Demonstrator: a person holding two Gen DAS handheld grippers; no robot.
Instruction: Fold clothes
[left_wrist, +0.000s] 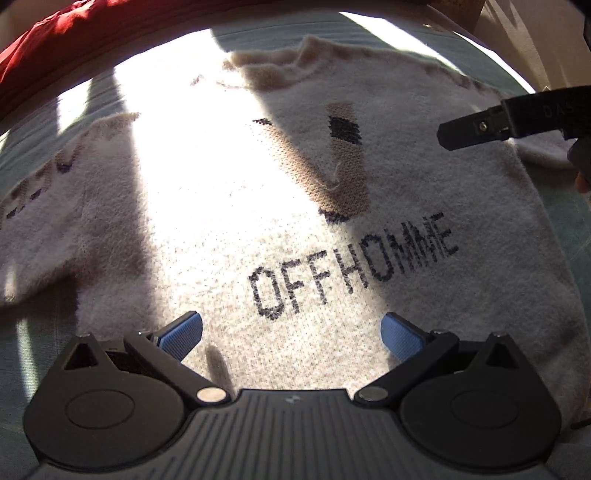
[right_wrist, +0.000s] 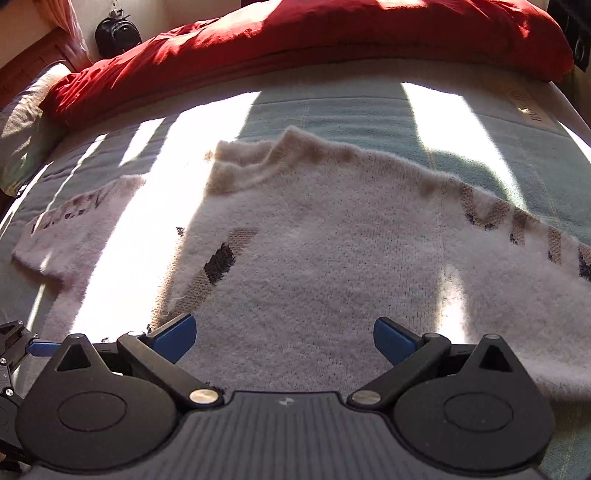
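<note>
A: Sweater (left_wrist: 229, 206) first. Where does it lie?

B: Flat on the bed (right_wrist: 332, 107), front up, straight ahead of both pairs of jaws, with the collar (right_wrist: 251, 162) at the far end and the hem nearest them. One sleeve (right_wrist: 74, 221) is spread out beyond the left jaw of the right gripper (right_wrist: 284, 339), the other (right_wrist: 535, 236) beyond its right jaw. I take it that it is laid open like this so each side can be folded in over the chest.

A: And the jaws themselves?

B: Both pairs stand wide apart with nothing between them. The left gripper (left_wrist: 291, 338) hangs over the lower chest, just short of the lettering (left_wrist: 351, 266); its blue pads (left_wrist: 183, 334) look clear of the knit, though I cannot tell for certain whether they brush it. The right gripper is poised over the plain part of the body, also empty.

A: Anything further out?

B: A red duvet (right_wrist: 314, 44) is heaped past the collar, at the far edge of the bed. Folding looks not yet begun.
</note>
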